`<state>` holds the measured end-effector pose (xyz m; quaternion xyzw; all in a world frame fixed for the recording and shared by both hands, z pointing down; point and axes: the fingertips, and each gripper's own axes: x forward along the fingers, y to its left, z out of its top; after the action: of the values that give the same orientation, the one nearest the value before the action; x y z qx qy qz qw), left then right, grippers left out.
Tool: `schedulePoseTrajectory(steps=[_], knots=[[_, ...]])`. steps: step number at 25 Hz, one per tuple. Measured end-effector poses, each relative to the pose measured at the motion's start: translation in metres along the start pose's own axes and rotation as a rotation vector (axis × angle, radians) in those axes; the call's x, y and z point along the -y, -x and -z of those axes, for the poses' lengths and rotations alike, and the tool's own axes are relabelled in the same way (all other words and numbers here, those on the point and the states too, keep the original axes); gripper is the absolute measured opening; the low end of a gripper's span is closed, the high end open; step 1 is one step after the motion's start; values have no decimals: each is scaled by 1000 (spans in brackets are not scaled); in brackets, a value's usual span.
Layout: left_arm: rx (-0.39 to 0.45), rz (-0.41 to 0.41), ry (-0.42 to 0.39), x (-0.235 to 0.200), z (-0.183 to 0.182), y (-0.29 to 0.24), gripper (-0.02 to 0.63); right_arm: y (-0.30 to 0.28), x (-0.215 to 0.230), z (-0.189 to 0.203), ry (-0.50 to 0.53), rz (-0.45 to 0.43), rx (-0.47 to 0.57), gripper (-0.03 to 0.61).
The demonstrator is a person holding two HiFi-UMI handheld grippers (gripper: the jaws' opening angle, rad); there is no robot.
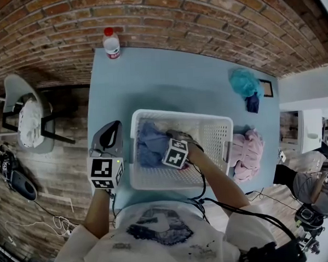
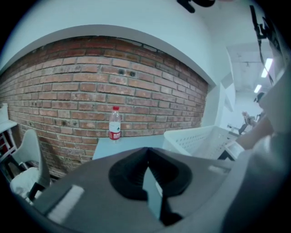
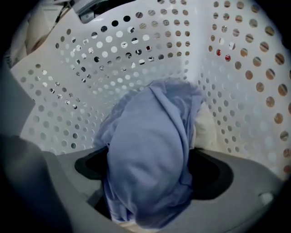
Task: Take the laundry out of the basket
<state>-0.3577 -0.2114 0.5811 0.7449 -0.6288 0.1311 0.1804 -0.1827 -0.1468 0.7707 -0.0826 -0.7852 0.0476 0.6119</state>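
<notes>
A white perforated laundry basket (image 1: 210, 132) stands on the light blue table (image 1: 166, 73). In it lies a blue garment (image 1: 151, 145) over a cream piece (image 3: 205, 126). My right gripper (image 1: 166, 143) reaches into the basket. In the right gripper view the blue garment (image 3: 150, 145) bulges up between the jaws, and the right gripper (image 3: 148, 184) is shut on it. The basket wall (image 3: 91, 91) is close behind. My left gripper (image 1: 111, 131) hovers outside the basket's left wall. In its own view the left gripper (image 2: 146, 154) is shut with nothing in it.
A pink garment (image 1: 247, 153) lies on the table right of the basket. A teal garment (image 1: 245, 83) with a dark blue piece (image 1: 253, 103) lies at the far right. A water bottle (image 1: 111, 44) stands at the far edge by the brick wall. A chair (image 1: 25, 114) stands left.
</notes>
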Motion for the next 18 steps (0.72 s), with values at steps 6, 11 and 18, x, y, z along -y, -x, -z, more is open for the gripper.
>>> schedulePoseTrajectory(steps=[6,11,18], knots=[[9,-4,-4,2,-3,6,-9,5,-16,-2,16,-20,0,311],[25,-10,-13,5,-10,16,-9,10,-27,-6,27,-35,13,199],[46,-16,-36,12,-18,32,-9,25,-27,-9,-38,13,66,167]])
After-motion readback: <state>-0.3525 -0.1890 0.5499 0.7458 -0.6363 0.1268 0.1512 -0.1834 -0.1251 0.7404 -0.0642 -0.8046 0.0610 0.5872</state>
